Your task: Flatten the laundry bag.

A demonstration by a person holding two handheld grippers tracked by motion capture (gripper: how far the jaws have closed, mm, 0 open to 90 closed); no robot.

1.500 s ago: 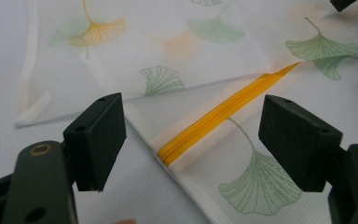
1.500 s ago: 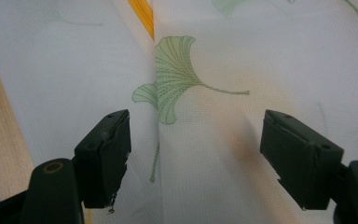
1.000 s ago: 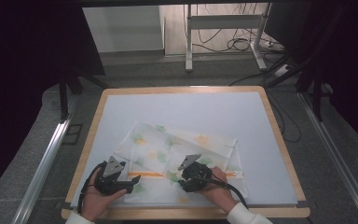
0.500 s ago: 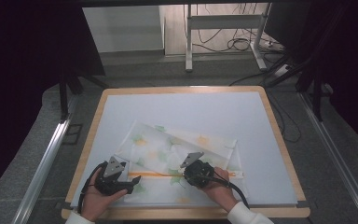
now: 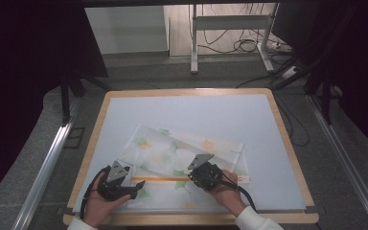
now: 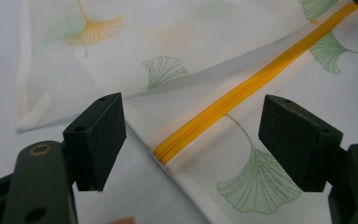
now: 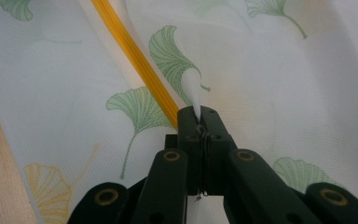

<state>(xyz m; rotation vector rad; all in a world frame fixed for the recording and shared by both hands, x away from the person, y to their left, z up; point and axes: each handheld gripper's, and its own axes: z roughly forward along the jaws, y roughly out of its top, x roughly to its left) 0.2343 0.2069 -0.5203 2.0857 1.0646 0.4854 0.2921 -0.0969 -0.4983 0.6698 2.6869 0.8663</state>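
"Any words, labels or numbers to read here?"

"None. The mesh bag (image 5: 182, 163) carries printed leaves and an orange zipper (image 6: 242, 88), no lettering. The counter (image 5: 278, 139) bears no label or sign either."

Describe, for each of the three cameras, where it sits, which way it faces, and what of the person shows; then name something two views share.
High view: above the person's side, looking forward and down on the wood-edged white table; both hands, both grippers.
Left gripper view: rides the left gripper, open astride the yellow zipper.
Right gripper view: rides the right gripper, jaws just closed on a white pull tab.
Shared: the white mesh bag with ginkgo leaves and its zipper.
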